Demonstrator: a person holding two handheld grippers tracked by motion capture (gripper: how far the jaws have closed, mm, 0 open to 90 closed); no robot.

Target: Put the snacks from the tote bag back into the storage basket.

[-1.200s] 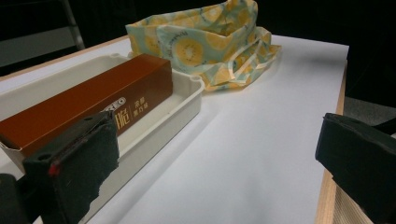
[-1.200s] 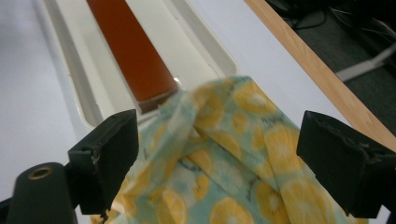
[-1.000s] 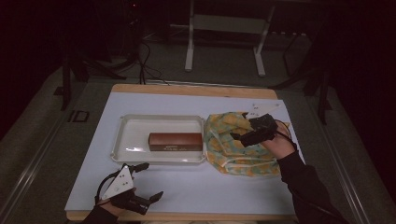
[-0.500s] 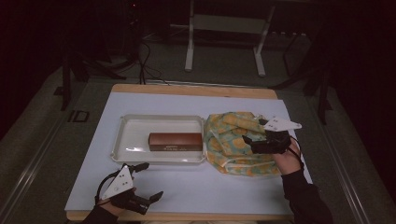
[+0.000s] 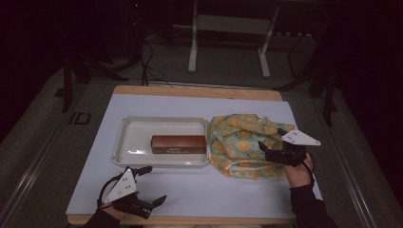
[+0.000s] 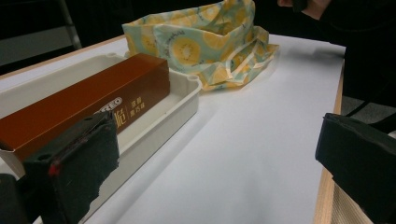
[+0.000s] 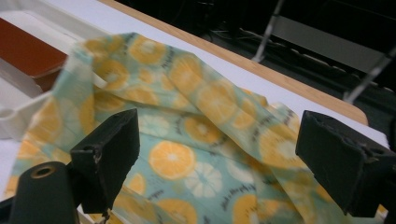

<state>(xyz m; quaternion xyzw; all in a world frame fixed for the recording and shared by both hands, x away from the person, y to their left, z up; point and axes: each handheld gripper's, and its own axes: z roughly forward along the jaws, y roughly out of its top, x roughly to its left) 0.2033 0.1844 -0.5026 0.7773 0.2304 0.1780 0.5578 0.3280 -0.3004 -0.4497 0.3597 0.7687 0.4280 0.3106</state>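
Note:
A cloth printed with orange slices (image 5: 240,142) lies bunched on the white table cover, right of a white tray (image 5: 130,142). A brown box (image 5: 178,143) lies flat in the tray's right half. My right gripper (image 5: 272,143) hovers at the cloth's right side, open, with nothing between its jaws; the cloth (image 7: 196,140) fills the space below my right gripper (image 7: 224,158). My left gripper (image 5: 152,185) stands open near the table's front edge, left of centre. In the left gripper view, my left gripper (image 6: 217,172) looks past the box (image 6: 88,107) in the tray (image 6: 180,105) toward the cloth (image 6: 205,42).
The table's wooden rim (image 5: 199,91) runs along the far side, and its edge (image 6: 327,205) lies close by my left gripper. A metal stand (image 5: 228,28) is on the dark floor behind the table. Bare white cover (image 5: 223,194) spreads in front of the tray and the cloth.
My right gripper has drawn back from over the cloth's top toward the near right and turned. The left gripper has stayed put.

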